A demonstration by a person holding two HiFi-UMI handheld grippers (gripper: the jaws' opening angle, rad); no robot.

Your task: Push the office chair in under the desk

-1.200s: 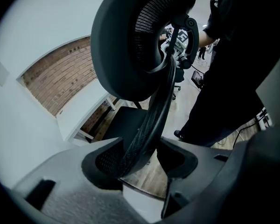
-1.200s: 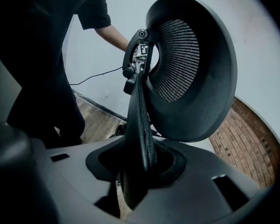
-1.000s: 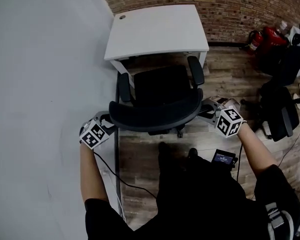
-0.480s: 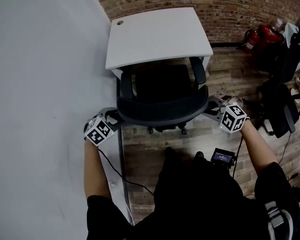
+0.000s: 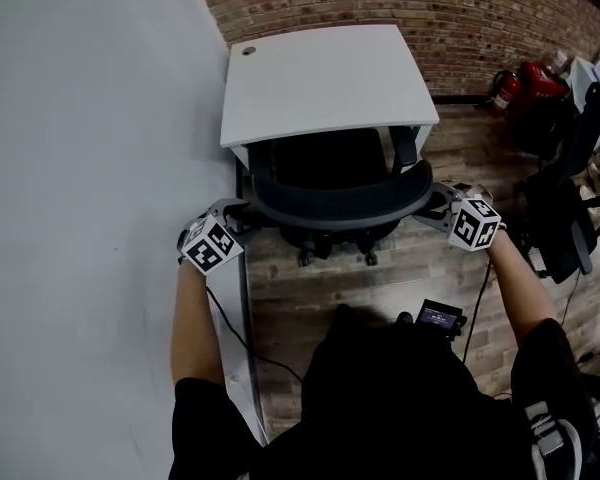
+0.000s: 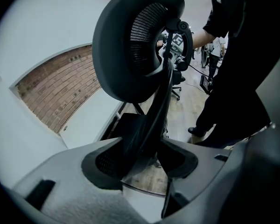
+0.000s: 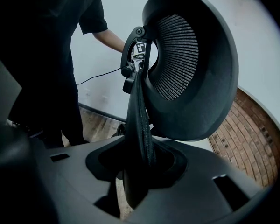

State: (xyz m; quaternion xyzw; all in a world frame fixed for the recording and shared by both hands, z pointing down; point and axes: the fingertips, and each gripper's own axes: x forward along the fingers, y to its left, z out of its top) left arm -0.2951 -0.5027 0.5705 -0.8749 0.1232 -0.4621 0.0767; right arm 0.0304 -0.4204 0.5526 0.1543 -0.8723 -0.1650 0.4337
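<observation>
The office chair (image 5: 330, 180) has rolled toward 12 o'clock in the last second. Its seat (image 5: 325, 156) now lies mostly beneath the white tabletop (image 5: 325, 78), with the armrests (image 5: 405, 148) slipping under the front edge and only the backrest (image 5: 342, 211) left outside. Your left gripper (image 5: 238, 212) is clenched on the backrest's rim at 9 o'clock, and your right gripper (image 5: 437, 204) grasps it at 3 o'clock. The push looks nearly finished. A short, even shove toward the brick wall (image 5: 460, 8) at 12 o'clock should seat it.
</observation>
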